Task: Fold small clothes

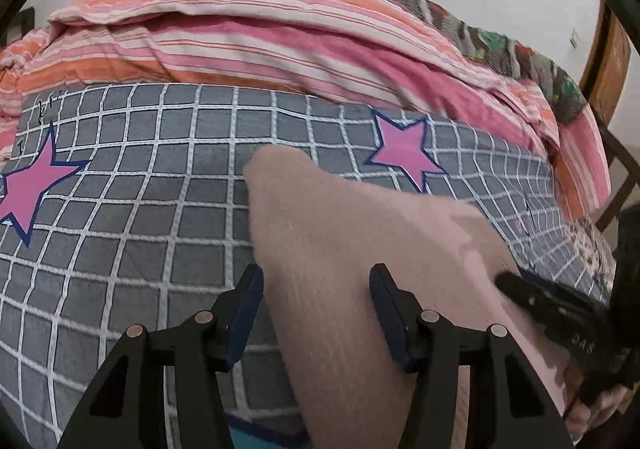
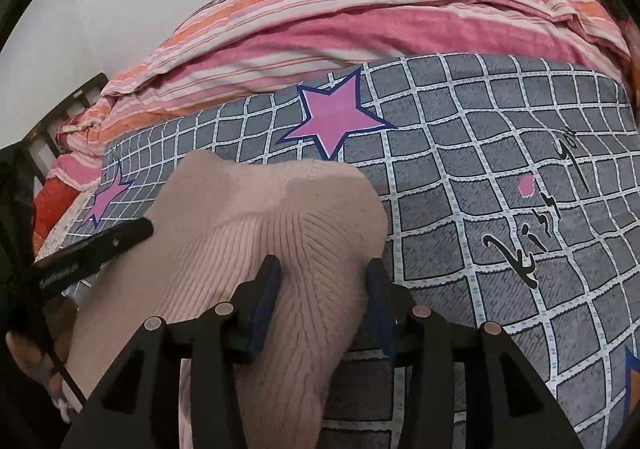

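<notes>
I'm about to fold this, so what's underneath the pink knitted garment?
The pink knitted garment lies on the grey checked sheet with pink stars. Whatever sits directly beneath the knit is covered, so nothing else can be confirmed there.

The pink knit garment (image 1: 344, 273) is cut off by the bottom edge in both views, so its full shape cannot be told. In the left wrist view the right gripper (image 1: 552, 309) is blurred and partly out of the picture; whether its jaws are closed cannot be told there. The small writing (image 1: 44, 109) on the grey checked bedsheet (image 1: 140, 209) is too small to read. The garment hides the sheet under it.
</notes>
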